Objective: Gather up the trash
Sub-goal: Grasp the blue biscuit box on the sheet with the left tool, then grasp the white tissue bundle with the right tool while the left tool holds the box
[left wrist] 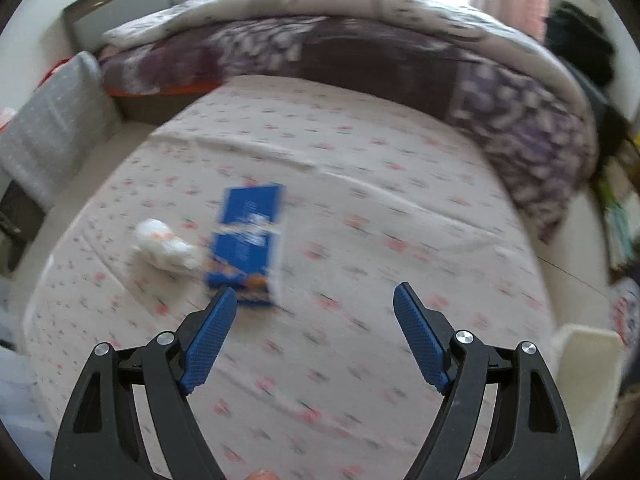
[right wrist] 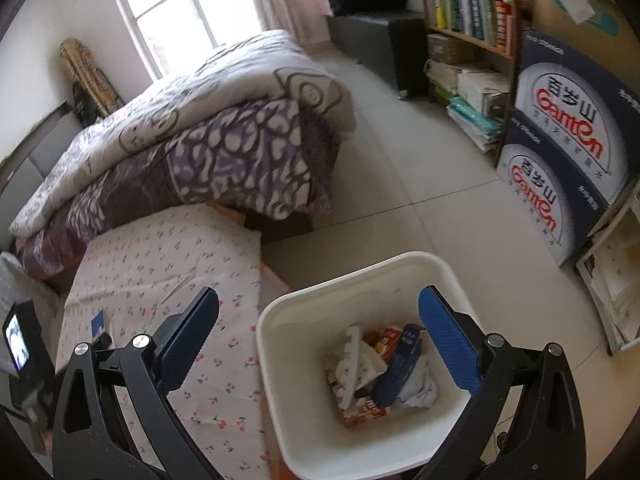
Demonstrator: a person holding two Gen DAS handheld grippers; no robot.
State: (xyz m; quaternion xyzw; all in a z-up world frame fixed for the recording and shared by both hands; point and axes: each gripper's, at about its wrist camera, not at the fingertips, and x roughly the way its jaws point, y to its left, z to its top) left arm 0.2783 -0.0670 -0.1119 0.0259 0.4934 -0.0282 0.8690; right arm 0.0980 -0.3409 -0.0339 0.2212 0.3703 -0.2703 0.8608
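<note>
On the bed (left wrist: 360, 200) lie one blue box (left wrist: 248, 240) and one white wad (left wrist: 166, 246); one bin (right wrist: 304, 420) holds trash. Both grippers' jaws are spread, empty: left gripper (left wrist: 316, 300), right gripper (right wrist: 320, 300).

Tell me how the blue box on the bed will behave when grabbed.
The blue box looks like thin card, so it is probably light and may crush under firm jaws. It appears to lie flat on the soft sheet, so it likely won't roll, though the fingers may sink in beside it. The picture is blurred.
</note>
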